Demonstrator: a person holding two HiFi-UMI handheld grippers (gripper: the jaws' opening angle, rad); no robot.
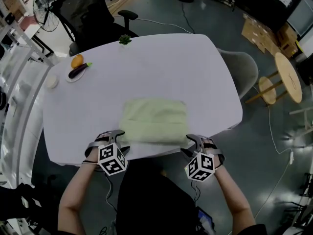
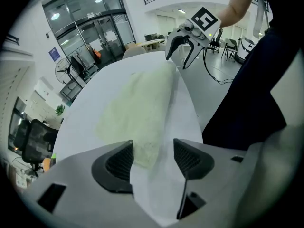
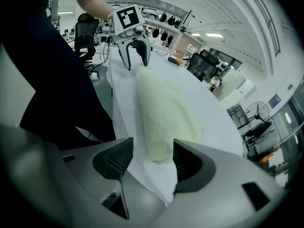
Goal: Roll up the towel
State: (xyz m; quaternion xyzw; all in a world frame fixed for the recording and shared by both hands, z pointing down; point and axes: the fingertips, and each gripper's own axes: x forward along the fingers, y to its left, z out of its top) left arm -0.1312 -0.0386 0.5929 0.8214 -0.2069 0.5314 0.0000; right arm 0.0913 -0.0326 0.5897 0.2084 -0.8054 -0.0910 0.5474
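Tabletop (image 1: 146,62), white and rounded at the corners, takes up most of the head view; its near edge is partly covered by the person's dark torso, and both forearms are cut off at the bottom of the frame. One black office chair (image 1: 85,13) stands beyond the far edge and one grey chair (image 1: 242,70) at the right side, its seat partly hidden under the table. Two round wooden stools (image 1: 288,77) stand well apart on the floor to the right. The one towel (image 1: 154,119), pale green and folded flat, lies near the table's near edge, square to it; how many layers it has cannot be made out. Two grippers sit at its near corners. The left gripper (image 1: 121,140) has its jaws well apart, the towel's corner lying between them close to one pad, and neither pad presses it. The right gripper (image 1: 189,144) also has its jaws apart, the towel's thick end between them with a clear gap on one side, so nothing is gripped. Far left on the table are one small plate (image 1: 68,78) with an eggplant (image 1: 79,70), one orange (image 1: 77,60) beside it, and one small white round thing (image 1: 52,82) too blurred to name. One little green plant (image 1: 125,39) stands at the far edge.
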